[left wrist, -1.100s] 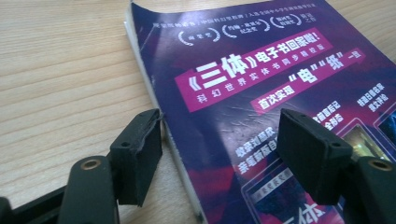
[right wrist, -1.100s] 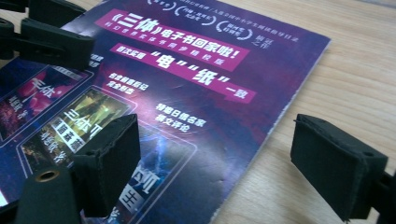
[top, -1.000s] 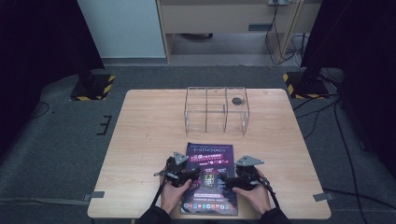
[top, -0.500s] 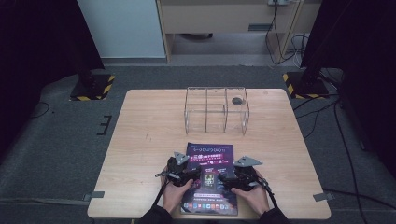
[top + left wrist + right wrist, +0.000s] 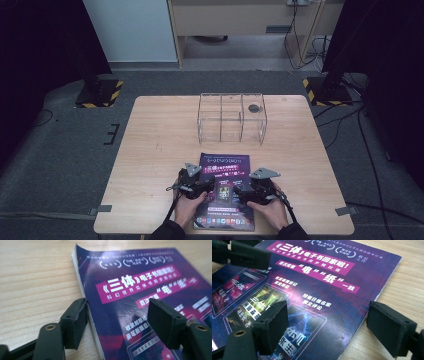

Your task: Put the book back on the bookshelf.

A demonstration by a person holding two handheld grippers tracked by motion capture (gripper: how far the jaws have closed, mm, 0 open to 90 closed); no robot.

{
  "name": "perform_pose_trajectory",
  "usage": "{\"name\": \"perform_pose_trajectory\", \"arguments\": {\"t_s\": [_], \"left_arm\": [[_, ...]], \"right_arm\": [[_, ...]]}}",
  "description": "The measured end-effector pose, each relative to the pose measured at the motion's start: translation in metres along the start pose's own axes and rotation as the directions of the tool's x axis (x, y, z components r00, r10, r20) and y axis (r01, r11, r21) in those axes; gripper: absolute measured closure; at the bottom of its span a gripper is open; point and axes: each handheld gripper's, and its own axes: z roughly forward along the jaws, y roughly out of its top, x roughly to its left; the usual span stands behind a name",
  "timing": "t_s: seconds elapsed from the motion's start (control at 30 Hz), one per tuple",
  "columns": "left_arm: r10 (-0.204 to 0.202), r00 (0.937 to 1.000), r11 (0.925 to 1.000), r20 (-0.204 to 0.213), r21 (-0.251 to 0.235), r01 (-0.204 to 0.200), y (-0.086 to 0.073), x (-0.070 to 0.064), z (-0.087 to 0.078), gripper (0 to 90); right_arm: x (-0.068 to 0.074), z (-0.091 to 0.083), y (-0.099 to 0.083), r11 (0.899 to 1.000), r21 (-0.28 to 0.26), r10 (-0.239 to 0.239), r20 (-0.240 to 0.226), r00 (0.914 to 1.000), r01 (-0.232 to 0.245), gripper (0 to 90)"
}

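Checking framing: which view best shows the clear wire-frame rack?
The high view: the whole rack stands at the table's far side. Both gripper views look at the purple magazine instead.

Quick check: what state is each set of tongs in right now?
Left tongs: open, jaws straddling the left edge of the magazine, holding nothing.
Right tongs: open, jaws straddling its right edge, holding nothing.

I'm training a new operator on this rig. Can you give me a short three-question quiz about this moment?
1. True or false: the magazine lies flat on the table.
2. Which edge of it does the left gripper straddle: A the spine edge, B the far edge?
3. How do the right gripper jaws stand?

Key: 1 true. 2 A. 3 open, one over the cover, one past its edge over the wood.
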Motion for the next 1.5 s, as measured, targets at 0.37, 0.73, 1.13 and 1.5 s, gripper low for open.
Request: {"name": "perform_pose_trajectory", "arguments": {"t_s": [0.37,0.73,1.13,1.5], "left_arm": [[-0.084,0.9956,0.9964,0.041,-0.006,0.085,-0.001,0.008,-0.005,41.2],[-0.084,0.989,0.9924,0.122,-0.079,0.094,0.001,0.008,-0.018,44.6],[-0.037,0.9853,0.9918,0.167,-0.114,0.057,-0.005,0.004,-0.024,44.3],[-0.004,0.9887,0.9962,0.15,-0.085,0.017,-0.003,0.009,-0.015,42.6]], "right_arm": [[-0.001,0.0,0.0,1.0,0.003,0.0,-0.01,1.0,0.0,17.5],[-0.002,0.0,0.0,1.0,0.002,0.005,-0.013,0.9999,-0.005,17.8],[-0.004,-0.001,0.0,1.0,-0.003,0.008,-0.01,0.9999,-0.008,19.4],[-0.006,-0.002,0.0,1.0,-0.001,0.01,-0.004,0.9999,-0.01,20.8]]}}
